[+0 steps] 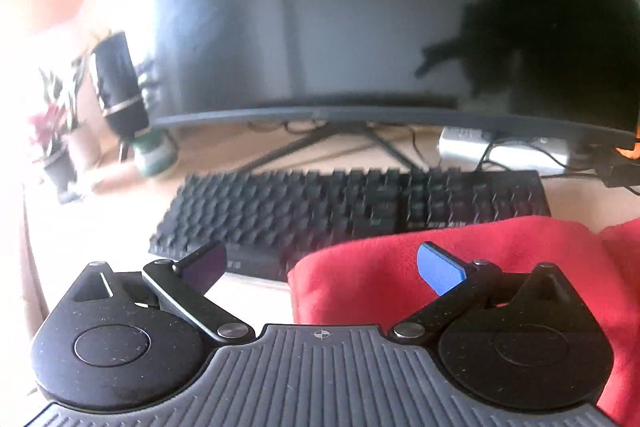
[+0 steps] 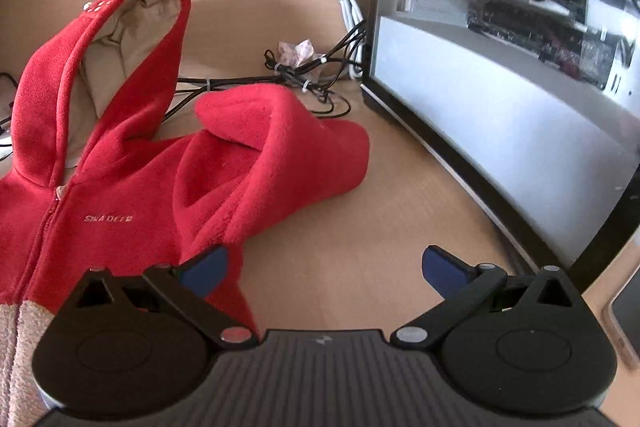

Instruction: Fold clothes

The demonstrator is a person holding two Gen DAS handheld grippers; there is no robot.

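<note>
Both grippers spread, empty — right gripper (image 2: pixel 324 269) has the red hoodie (image 2: pixel 132 183) at its left finger; left gripper (image 1: pixel 322 267) sees it rightward.

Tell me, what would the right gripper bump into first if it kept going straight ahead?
Probably bare wooden desk first; the open right gripper points between the red hoodie's sleeve and the computer case. Depth is unclear.

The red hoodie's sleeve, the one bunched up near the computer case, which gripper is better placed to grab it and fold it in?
Probably the right gripper. It is open, with the bunched sleeve just ahead of its fingers. The left gripper, also open, sees only the hoodie's other edge.
</note>
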